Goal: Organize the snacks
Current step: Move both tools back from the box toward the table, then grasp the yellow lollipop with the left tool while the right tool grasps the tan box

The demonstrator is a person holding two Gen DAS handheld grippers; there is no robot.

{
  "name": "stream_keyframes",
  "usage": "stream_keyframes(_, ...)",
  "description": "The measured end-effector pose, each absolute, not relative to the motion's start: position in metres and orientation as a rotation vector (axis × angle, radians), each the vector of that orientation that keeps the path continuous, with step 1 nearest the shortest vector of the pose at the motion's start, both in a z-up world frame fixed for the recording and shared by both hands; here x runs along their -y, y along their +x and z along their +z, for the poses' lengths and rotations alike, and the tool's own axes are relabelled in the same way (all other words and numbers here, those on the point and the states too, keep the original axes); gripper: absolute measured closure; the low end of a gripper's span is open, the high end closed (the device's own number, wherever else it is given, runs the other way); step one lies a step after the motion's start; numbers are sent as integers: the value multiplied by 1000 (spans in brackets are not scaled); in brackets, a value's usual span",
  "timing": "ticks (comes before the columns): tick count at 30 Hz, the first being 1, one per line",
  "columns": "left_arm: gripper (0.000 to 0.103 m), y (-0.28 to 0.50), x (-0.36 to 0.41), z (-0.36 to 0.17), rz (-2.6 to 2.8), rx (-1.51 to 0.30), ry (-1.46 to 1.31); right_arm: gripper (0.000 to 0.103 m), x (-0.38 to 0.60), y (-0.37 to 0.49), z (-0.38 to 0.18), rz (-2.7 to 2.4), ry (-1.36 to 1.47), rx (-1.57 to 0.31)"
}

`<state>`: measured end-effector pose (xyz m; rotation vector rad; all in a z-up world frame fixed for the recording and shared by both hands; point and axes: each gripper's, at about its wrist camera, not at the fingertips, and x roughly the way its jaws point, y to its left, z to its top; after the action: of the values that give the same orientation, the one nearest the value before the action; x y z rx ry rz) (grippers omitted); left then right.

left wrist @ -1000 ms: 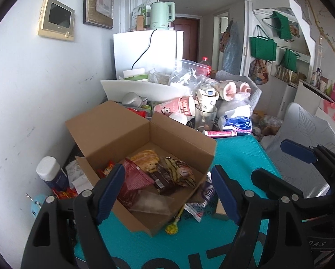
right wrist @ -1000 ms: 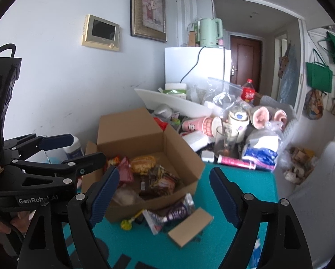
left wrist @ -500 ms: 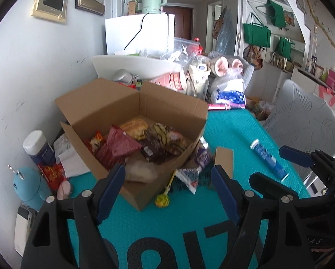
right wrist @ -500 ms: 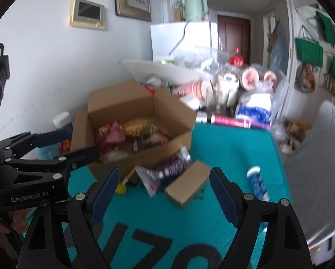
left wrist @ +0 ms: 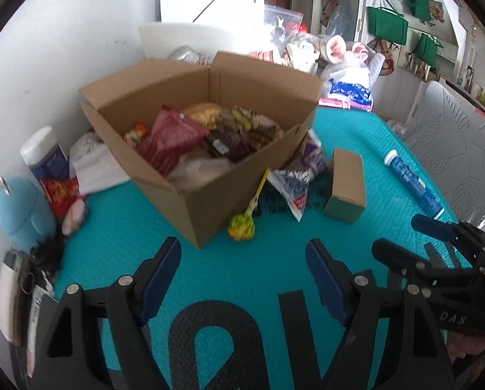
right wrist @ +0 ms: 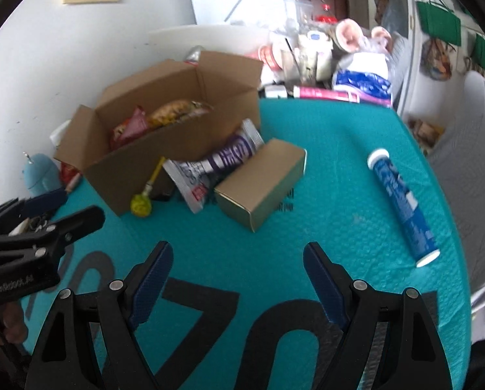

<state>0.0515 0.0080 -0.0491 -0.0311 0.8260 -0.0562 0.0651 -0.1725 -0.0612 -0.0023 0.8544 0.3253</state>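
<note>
Only "GenRobot.AI" reads clearly, printed on the left gripper at the frame's left edge; both grippers' fingers are spread wide, empty, above the table.

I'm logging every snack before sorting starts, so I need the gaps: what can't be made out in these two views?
- Cardboard box, right wrist view: its near wall hides most of the contents.
- Box bottom, left wrist view: the top packets cover whatever lies beneath.
- Purple-and-white packet: print blurred; its middle is hidden behind the small brown box.
- Blue tube: label too blurred to read.
</note>
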Motion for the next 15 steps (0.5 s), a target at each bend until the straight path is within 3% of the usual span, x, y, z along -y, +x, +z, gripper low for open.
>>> stream_keyframes(8, 25, 64, -14, -75, -74, -837, -81, 20, 166, 78, -70, 316, -30, -873)
stream_keyframes(12, 38, 73, -15, -84, -69, -851, -101, 20, 163, 86, -73, 307, -53, -877)
stream_keyframes(15, 38, 80, -15, -88, -66, -845, -133, 20, 162, 93, -75, 309, -58, -883)
